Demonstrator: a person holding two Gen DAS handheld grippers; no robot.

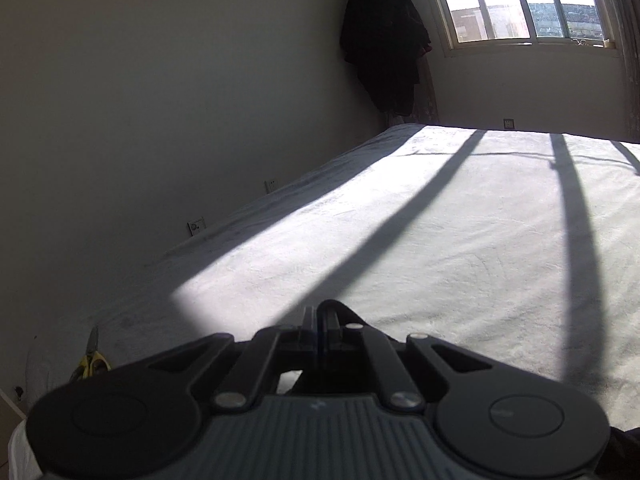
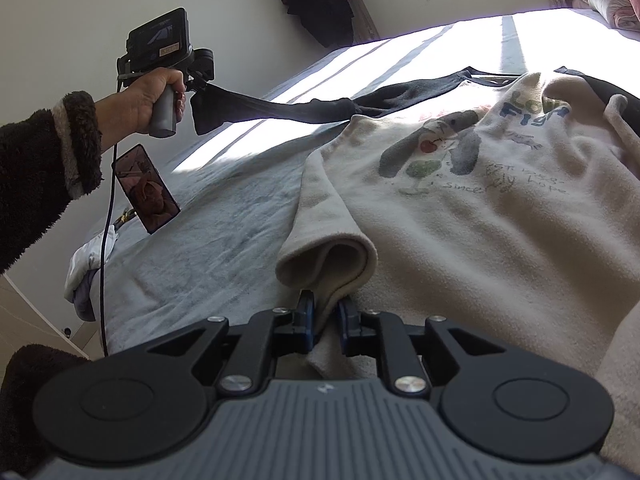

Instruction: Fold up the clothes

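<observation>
Cream fleece cuff pinched in right gripper [image 2: 326, 312] jaws, sweatshirt [image 2: 500, 216] spread on bed [image 2: 208, 232]. Left gripper [image 2: 200, 88] jaws clamp black sleeve [image 2: 288, 106], lifted off bed, likely stretching garment flat for folding.

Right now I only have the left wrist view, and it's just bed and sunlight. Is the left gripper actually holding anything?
Observer: Yes. The right wrist view shows the left gripper shut on the end of a black garment, lifted off the bed.
Operator: And the other one?
Observer: The right gripper is shut on the sleeve cuff of a cream sweatshirt.
Operator: Where do the two clothes lie?
Observer: The cream sweatshirt lies print-up over the black garment's far part.
</observation>
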